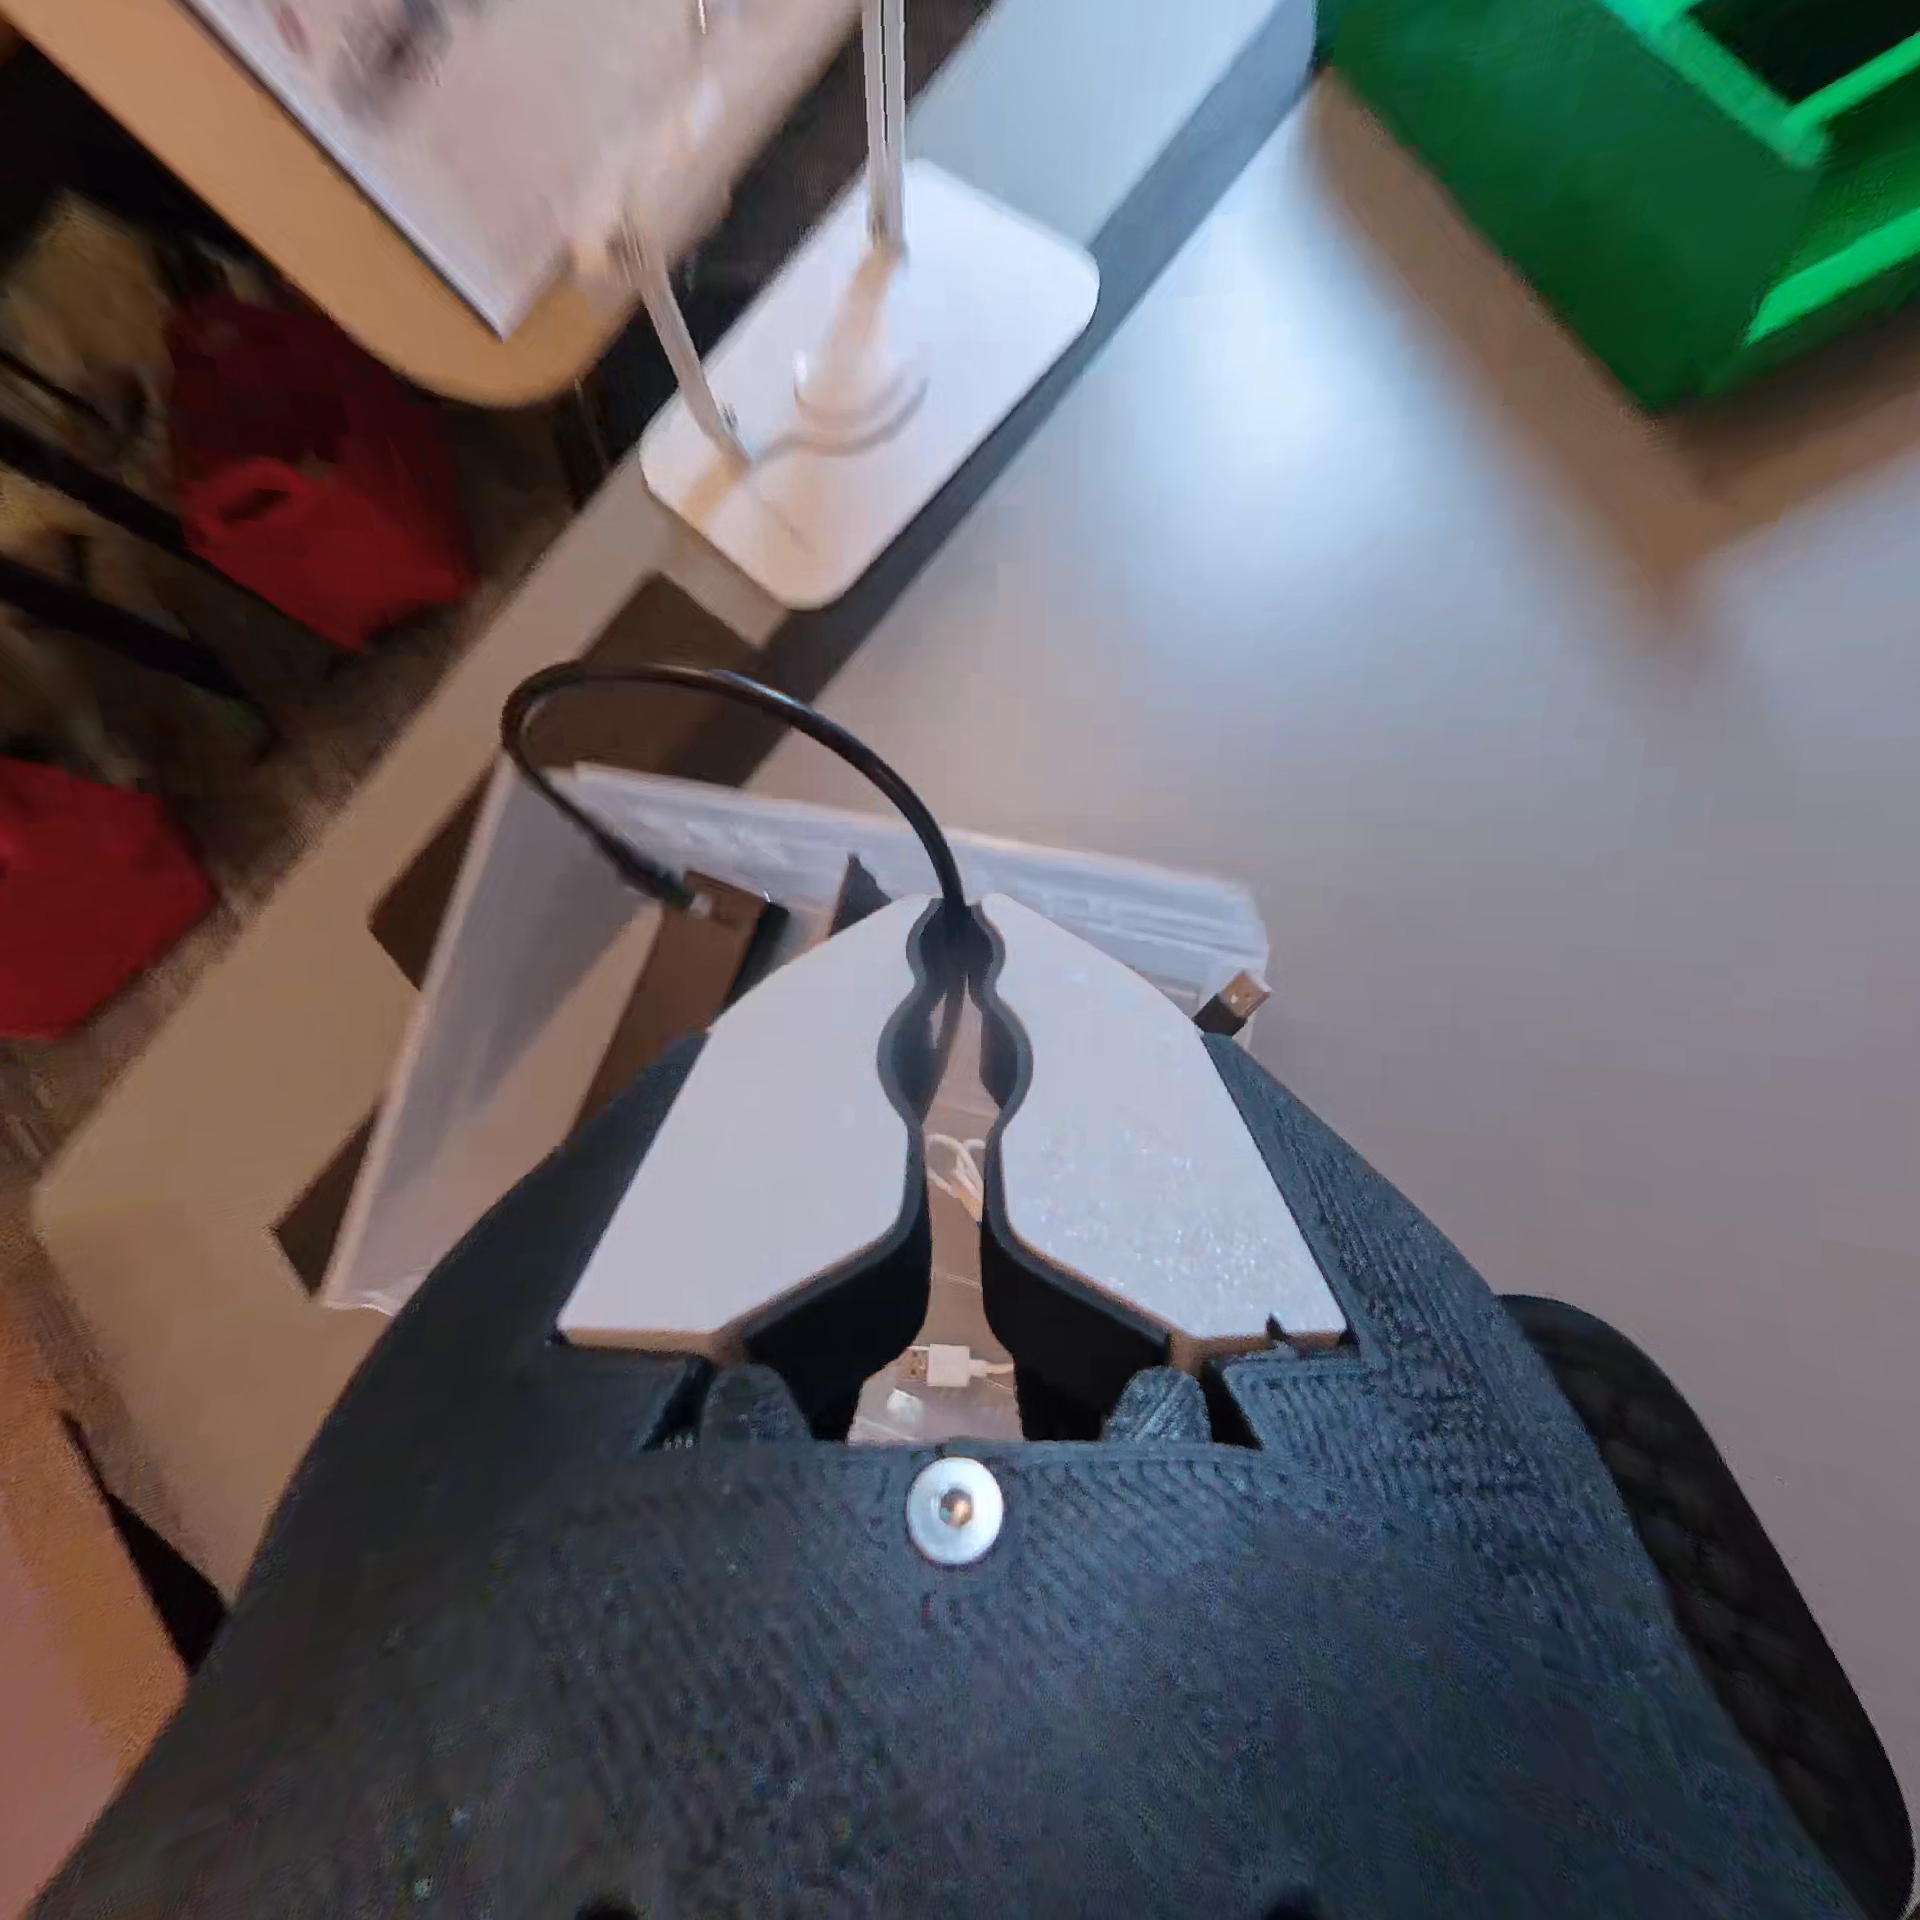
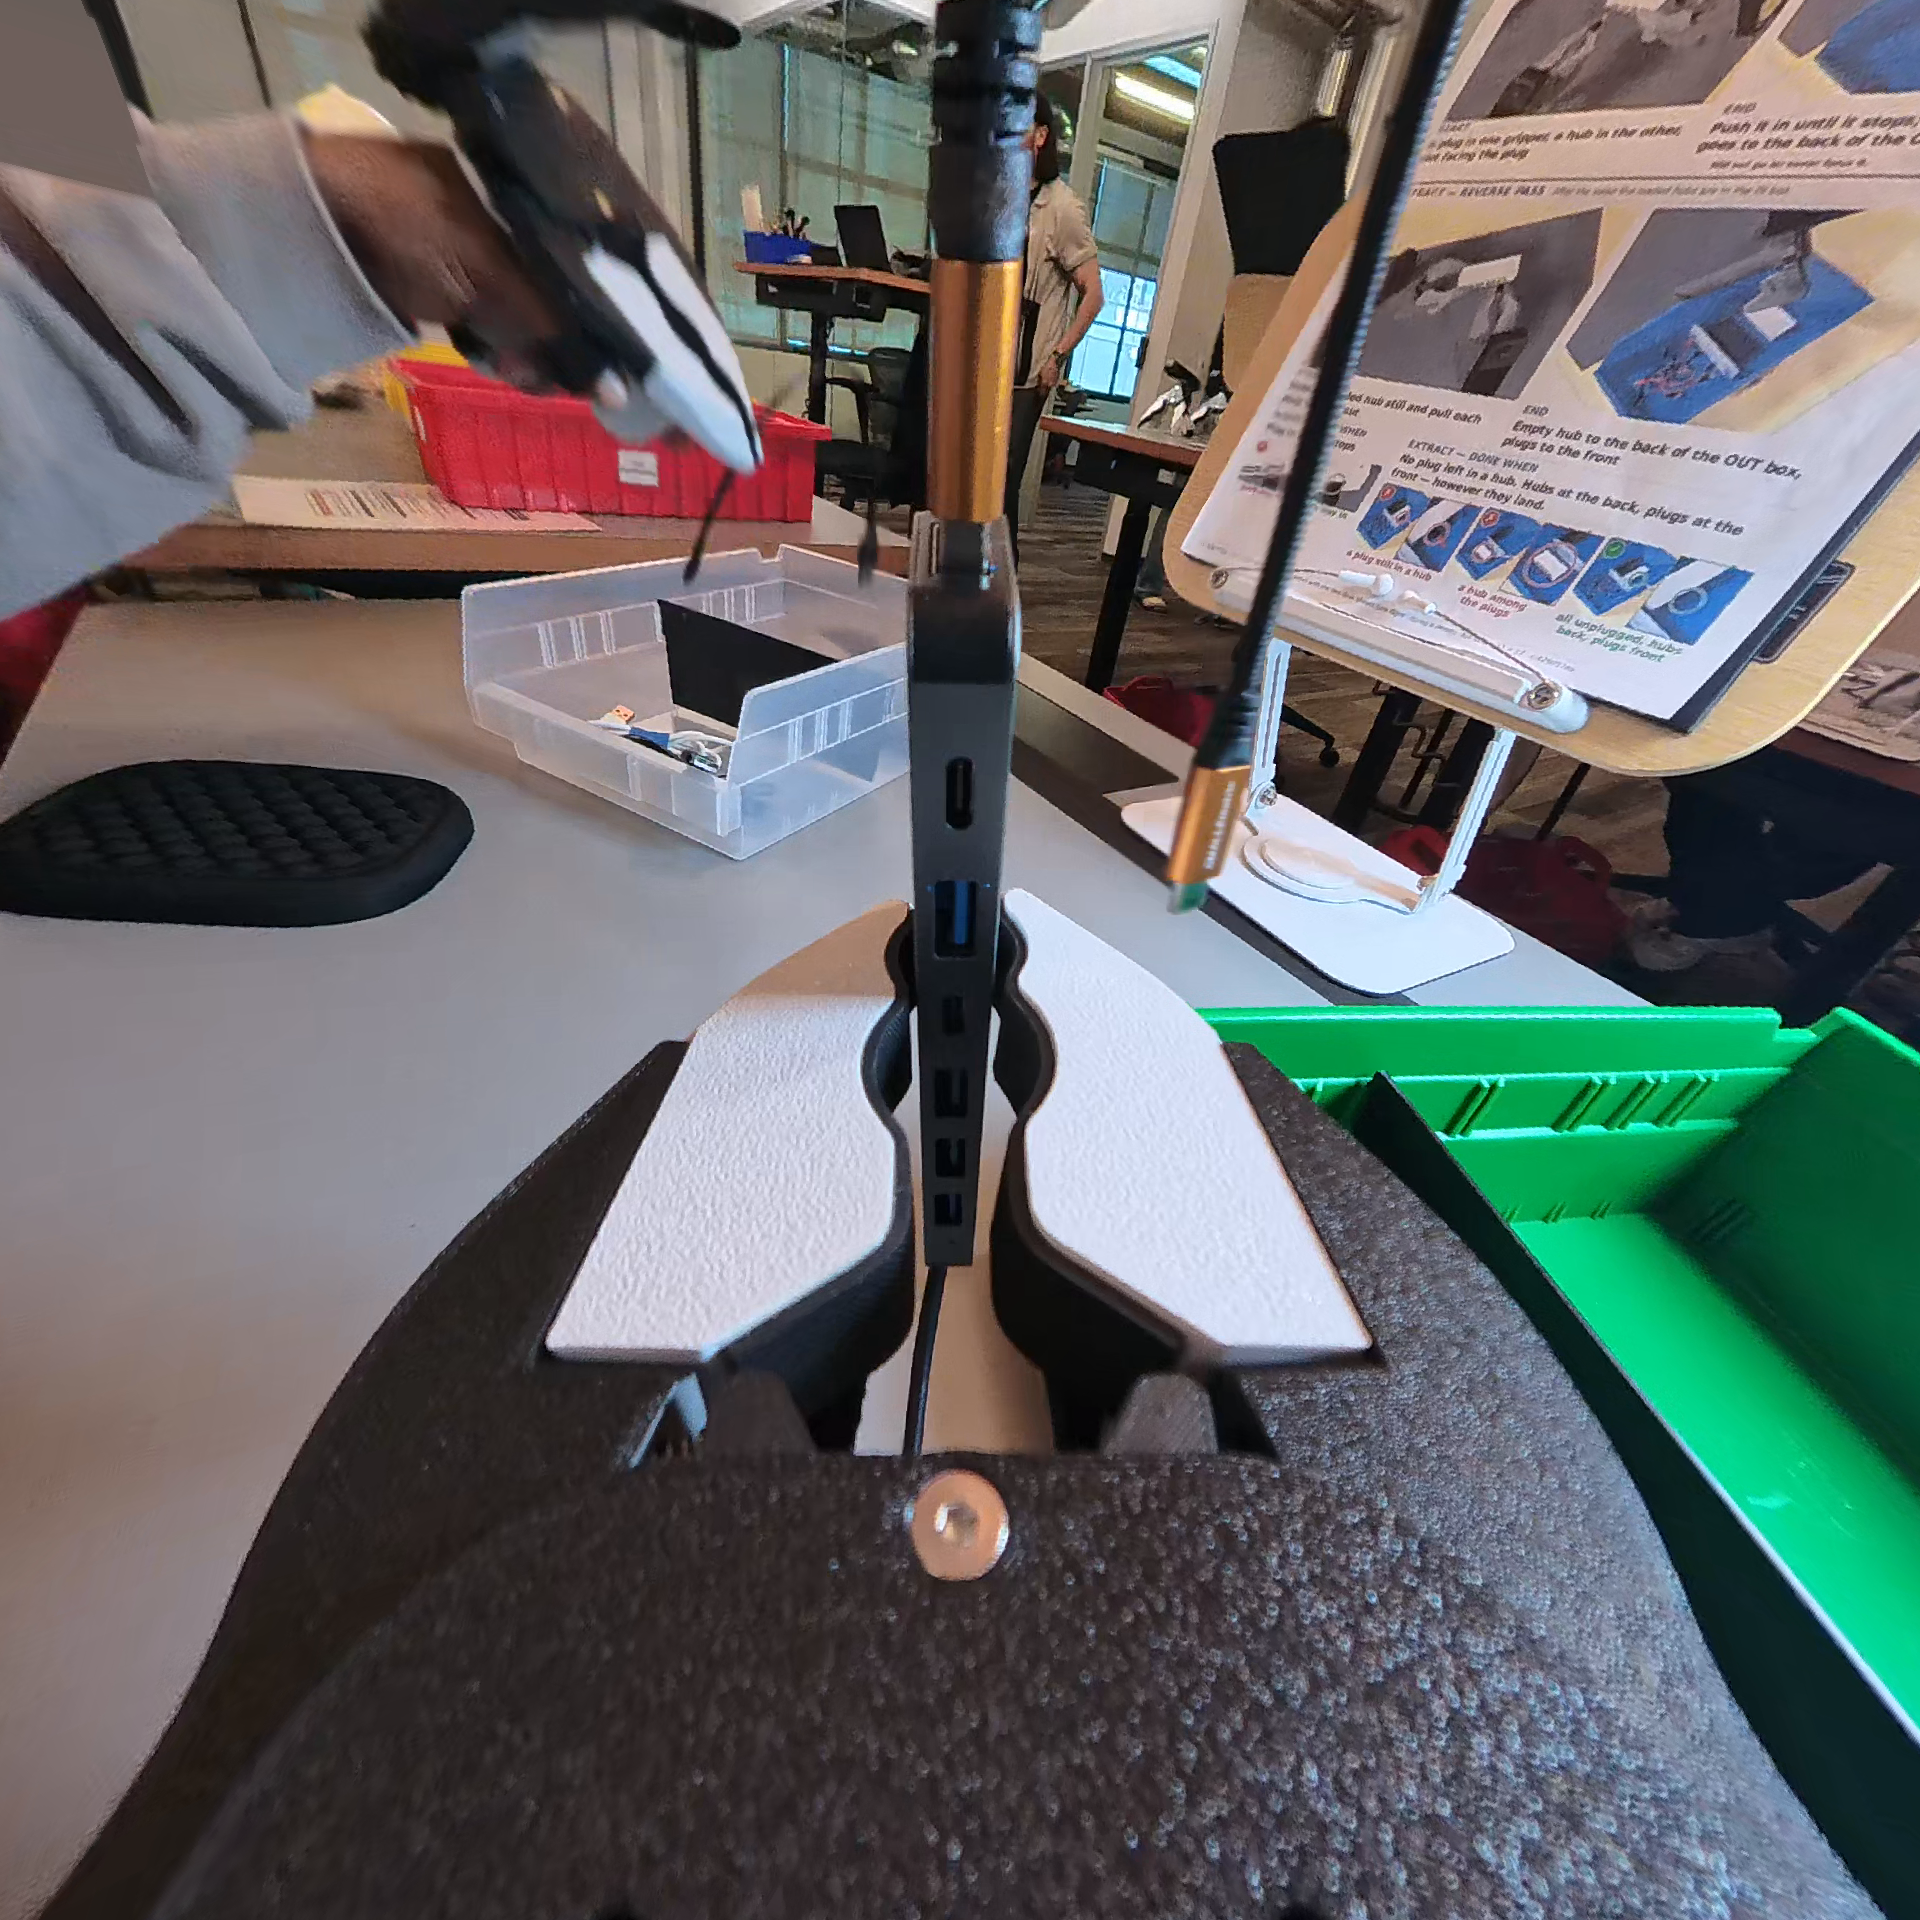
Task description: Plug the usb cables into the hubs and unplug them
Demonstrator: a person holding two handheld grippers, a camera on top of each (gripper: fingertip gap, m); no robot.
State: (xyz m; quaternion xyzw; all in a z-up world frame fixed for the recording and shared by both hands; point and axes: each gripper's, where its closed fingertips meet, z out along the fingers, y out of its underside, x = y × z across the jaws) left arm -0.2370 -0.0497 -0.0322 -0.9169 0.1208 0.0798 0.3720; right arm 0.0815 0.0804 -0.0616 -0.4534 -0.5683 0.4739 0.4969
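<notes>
My right gripper (image 2: 958, 925) is shut on a dark grey hub (image 2: 961, 727) and holds it upright. A gold-collared plug (image 2: 971, 395) sits in the hub's top end. Its black braided cable loops down to a second gold plug (image 2: 1205, 821) that hangs free on the right. My left gripper (image 1: 951, 925) is shut on a thin black cable (image 1: 727, 691). That cable arcs up and left to a small plug (image 1: 686, 896). The left gripper also shows in the right wrist view (image 2: 743, 447), blurred, above a clear bin (image 2: 623, 634).
The clear bin (image 1: 468, 1039) has a black divider (image 2: 727, 665) and holds loose cables and plugs (image 2: 665, 743). A green bin (image 2: 1558, 1195) is at the right. A black pad (image 2: 218, 842) lies at the left. An instruction board on a white stand (image 2: 1351, 904) is behind.
</notes>
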